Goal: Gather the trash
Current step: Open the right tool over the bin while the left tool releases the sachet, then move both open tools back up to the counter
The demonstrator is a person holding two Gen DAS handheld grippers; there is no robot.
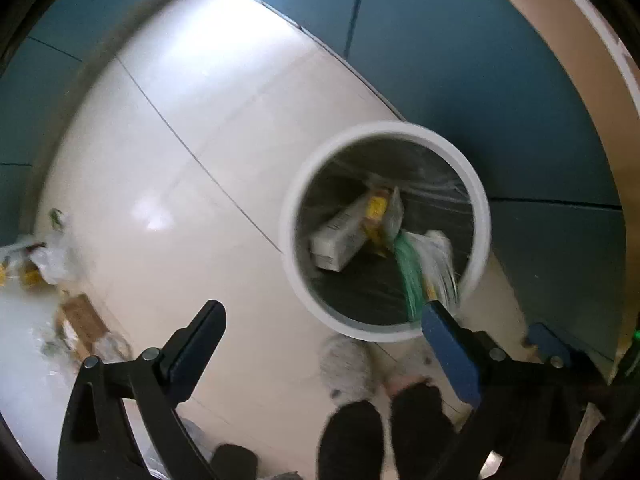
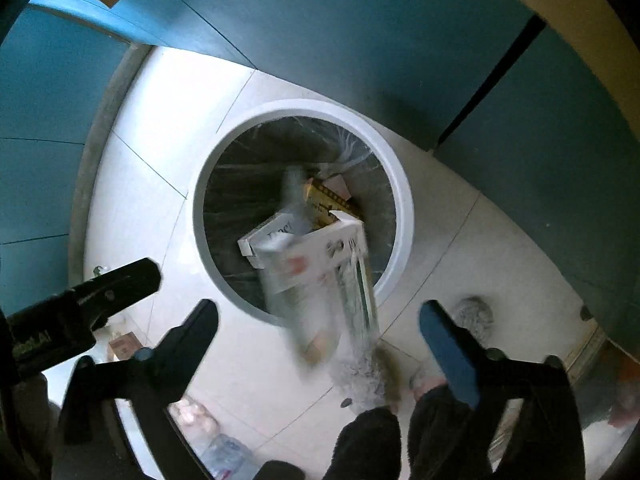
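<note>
Trash is what both views centre on. Both grippers hang over it with fingers spread wide and nothing between them: the right gripper [image 2: 319, 322] above a blurred clear wrapper [image 2: 356, 300] caught mid-air at the near rim, the left gripper [image 1: 323, 320] just short of the rim. A white carton [image 2: 308, 256] and a yellow packet [image 1: 376, 210] lie inside the white round bin [image 1: 480, 216], which has a dark liner. More litter [image 1: 52, 264] lies scattered on the pale tiled floor [image 1: 192, 128], well apart from the bin.

Open floor [image 1: 180, 152] lies left of the bin [image 1: 476, 196]; blue cabinets [image 1: 500, 92] close behind it, scattered litter [image 1: 80, 320] at far left.
</note>
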